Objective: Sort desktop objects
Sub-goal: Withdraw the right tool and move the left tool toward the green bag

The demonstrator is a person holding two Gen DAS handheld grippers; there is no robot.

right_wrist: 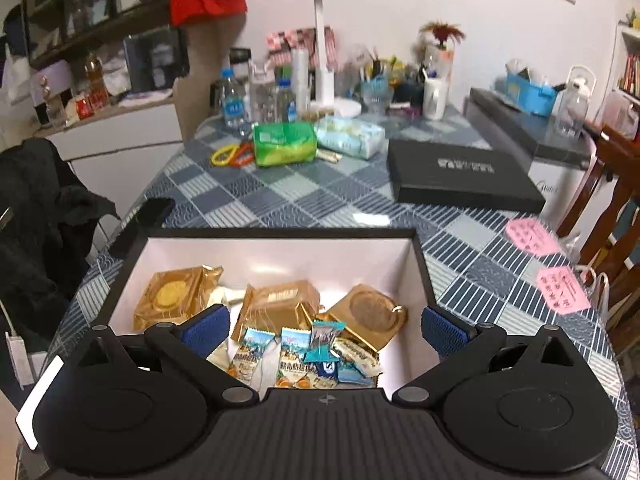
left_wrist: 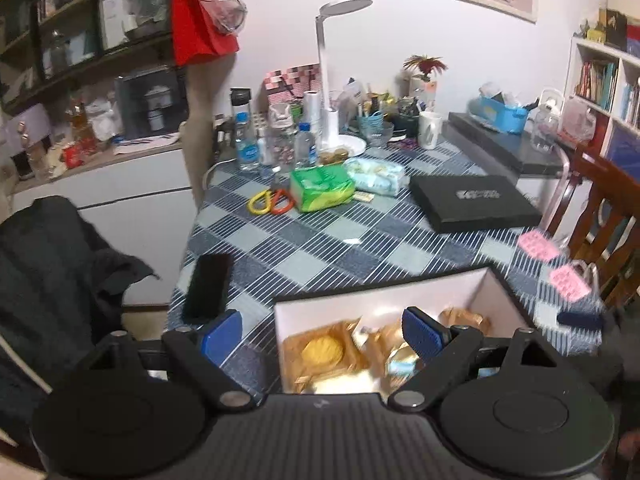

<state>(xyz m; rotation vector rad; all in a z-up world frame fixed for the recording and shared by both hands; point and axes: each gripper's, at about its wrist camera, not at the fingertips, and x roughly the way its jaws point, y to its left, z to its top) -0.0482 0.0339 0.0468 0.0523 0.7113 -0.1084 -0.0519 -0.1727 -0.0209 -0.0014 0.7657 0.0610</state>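
My right view showed small candy packets in the box; both grippers, left and right, hovered released, empty.

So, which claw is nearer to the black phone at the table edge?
Left. The left claw hangs open just beside the phone; the right claw is open over the snack box, with the phone beyond the box's far-left corner.

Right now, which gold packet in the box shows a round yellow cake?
The gold packet at the box's left end. Its window shows a yellow round; the middle one is closed foil, the right one shows a brownish round.
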